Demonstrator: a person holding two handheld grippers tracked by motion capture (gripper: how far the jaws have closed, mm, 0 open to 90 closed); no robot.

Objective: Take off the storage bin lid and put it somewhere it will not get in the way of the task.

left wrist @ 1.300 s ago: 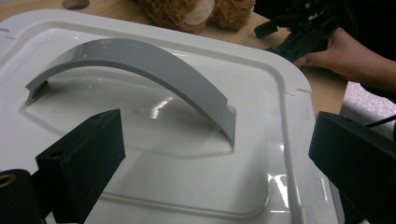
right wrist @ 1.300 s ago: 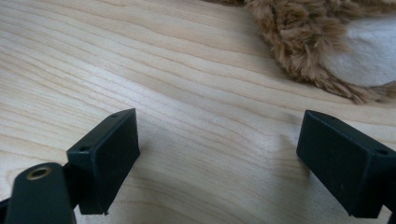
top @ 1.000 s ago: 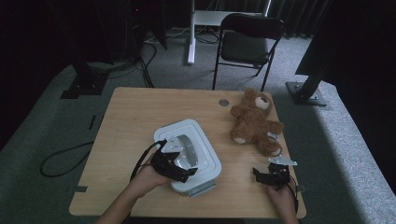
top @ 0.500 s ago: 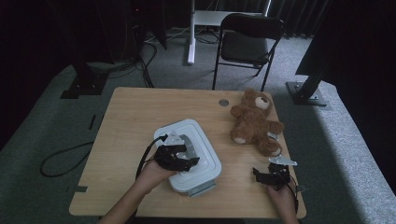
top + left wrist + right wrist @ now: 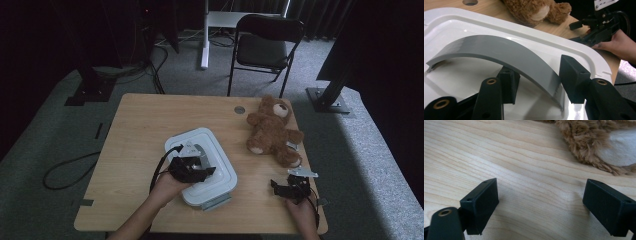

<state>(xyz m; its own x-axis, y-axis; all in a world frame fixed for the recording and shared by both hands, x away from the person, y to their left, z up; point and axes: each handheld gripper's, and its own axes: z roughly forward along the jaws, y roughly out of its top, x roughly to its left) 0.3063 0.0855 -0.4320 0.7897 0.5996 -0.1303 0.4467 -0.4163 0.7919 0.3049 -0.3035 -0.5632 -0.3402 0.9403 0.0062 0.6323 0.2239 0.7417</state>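
Insp: Your L gripper (image 5: pixel 536 82) is spread wide astride the grey handle (image 5: pixel 499 52), not clamped, atop the white lid (image 5: pixel 200 167) left of the teddy bear (image 5: pixel 272 132).

Op: R gripper (image 5: pixel 541 205)?

Insp: Spread wide, empty, just below teddy bear.

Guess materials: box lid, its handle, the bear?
White lid: looks like glossy moulded plastic, with sharp highlights. Grey handle: matte plastic, probably a flexible arched strap. Teddy bear: brown plush with fuzzy pile and paler fabric foot pads.
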